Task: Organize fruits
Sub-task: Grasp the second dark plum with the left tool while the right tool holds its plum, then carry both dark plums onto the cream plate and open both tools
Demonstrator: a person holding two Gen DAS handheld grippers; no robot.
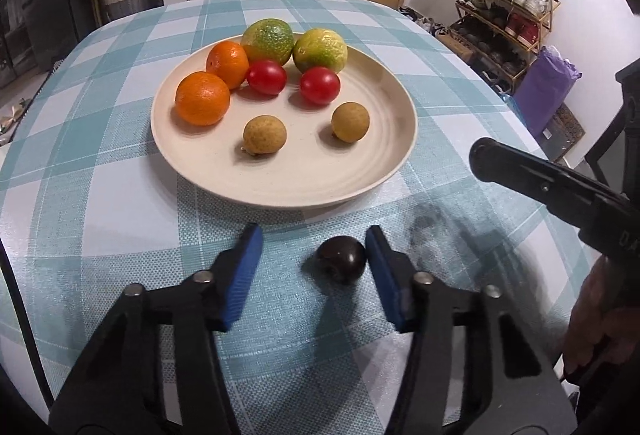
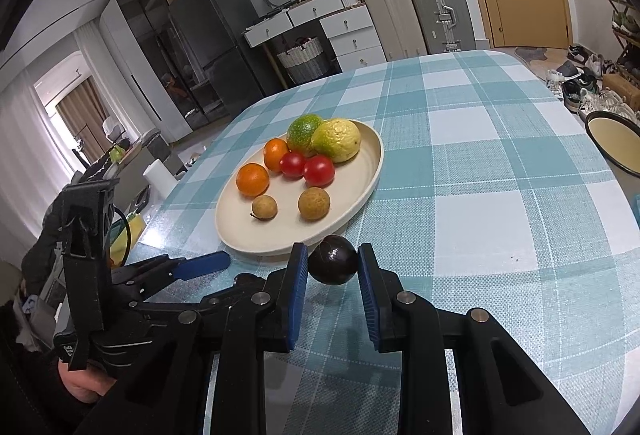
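A round cream plate (image 1: pixel 280 191) sits on a table (image 1: pixel 100 155) covered in a blue-and-white check cloth. Eight fruits already lie on the plate, grouped in pairs: two oranges (image 1: pixel 203 98) at the left, two green-yellow citrus fruits (image 1: pixel 320 50) at the back, two red tomatoes (image 1: pixel 320 85) in the middle and two small tan longans (image 1: pixel 265 134) nearest the front.

Two dark, glossy fruits are not yet on the plate. The loose dark fruit (image 1: pixel 342 263) rests on the cloth just in front of the plate, between the jaws of the left gripper (image 1: pixel 314 247). The jaws stand fairly narrow around it but have not clamped it — the right-hand pad touches the fruit, while the other pad is clearly apart from it.

The right gripper (image 2: pixel 333 249) has its jaws closed on the gripped dark fruit (image 2: pixel 333 264), a pad pressed to each side, just short of the plate's near rim.

By this reckoning the sorting is nearly complete — what is left is to grip the loose fruit and to set both dark fruits on the plate, probably in the bare front part.
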